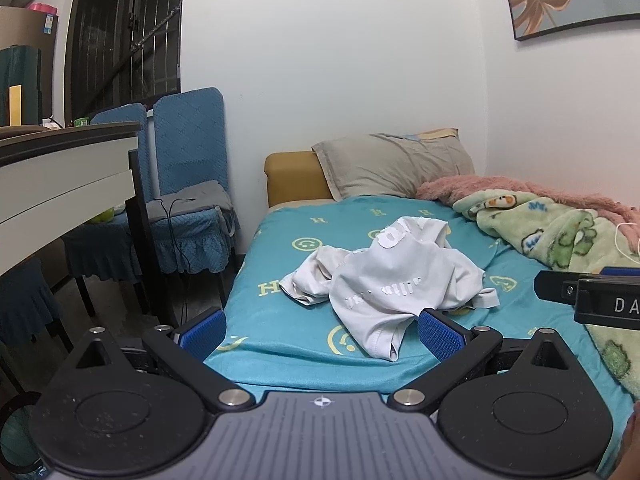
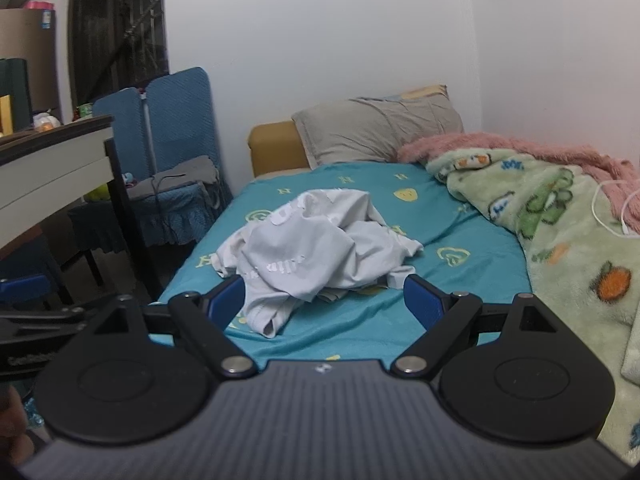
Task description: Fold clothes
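A crumpled white T-shirt [image 1: 390, 280] lies in a heap on the middle of a bed's teal smiley-print sheet [image 1: 288, 332]. The left gripper [image 1: 322, 334] and the right gripper [image 2: 324, 300] hover at the bed's near edge, just short of the T-shirt, each with jaws wide apart and holding nothing. Beyond the T-shirt lies a grey pillow [image 1: 394, 164]; beside it, a green cartoon blanket [image 2: 560, 240].

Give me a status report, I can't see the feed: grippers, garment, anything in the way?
Left gripper open, empty. Right gripper open, empty. White shirt crumpled on the teal sheet, untouched. Green blanket bunched beside it, not overlapping.
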The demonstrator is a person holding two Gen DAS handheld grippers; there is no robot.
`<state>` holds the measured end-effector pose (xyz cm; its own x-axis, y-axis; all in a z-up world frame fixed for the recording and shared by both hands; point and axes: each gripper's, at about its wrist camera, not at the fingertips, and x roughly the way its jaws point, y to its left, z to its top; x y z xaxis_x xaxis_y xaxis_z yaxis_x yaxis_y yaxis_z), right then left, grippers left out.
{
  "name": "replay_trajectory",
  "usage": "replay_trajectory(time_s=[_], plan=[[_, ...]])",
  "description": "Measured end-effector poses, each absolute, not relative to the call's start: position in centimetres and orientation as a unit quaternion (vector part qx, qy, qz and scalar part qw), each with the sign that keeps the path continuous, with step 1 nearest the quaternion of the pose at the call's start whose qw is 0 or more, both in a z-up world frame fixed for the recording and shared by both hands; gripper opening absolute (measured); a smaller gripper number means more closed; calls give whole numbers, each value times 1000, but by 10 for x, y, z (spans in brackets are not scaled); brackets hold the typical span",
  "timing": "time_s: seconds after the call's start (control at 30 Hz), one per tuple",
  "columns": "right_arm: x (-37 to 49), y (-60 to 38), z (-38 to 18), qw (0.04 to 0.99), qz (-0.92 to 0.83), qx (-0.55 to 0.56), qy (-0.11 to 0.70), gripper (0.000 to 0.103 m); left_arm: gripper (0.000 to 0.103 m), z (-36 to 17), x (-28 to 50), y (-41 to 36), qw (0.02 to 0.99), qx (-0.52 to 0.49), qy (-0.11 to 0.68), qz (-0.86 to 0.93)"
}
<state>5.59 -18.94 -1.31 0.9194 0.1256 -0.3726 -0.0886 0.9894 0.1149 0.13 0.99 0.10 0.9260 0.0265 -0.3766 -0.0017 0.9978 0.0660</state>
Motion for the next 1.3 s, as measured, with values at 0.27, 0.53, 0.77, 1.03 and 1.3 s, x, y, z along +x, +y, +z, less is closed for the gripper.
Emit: replay_trajectory(time_s=[0.27,0.53,0.77,1.03,1.3], plan=[[56,-184,-9,982,52,29,181,88,103,-14,15,8,972,35,232,-10],[56,-203,-7,980,34,75,183,88,103,-40,46,1,951,57,303,-16],[71,-225,-14,967,32,128,218,88,101,-84,130,-9,921,48,383,-42],[104,-254,-41,956,-17,170,239,88,96,-130,224,-40,918,75,387,-43],[139,-260,-64,943,-25,205,261,88,16,-143,255,-36,934,43,348,-65]])
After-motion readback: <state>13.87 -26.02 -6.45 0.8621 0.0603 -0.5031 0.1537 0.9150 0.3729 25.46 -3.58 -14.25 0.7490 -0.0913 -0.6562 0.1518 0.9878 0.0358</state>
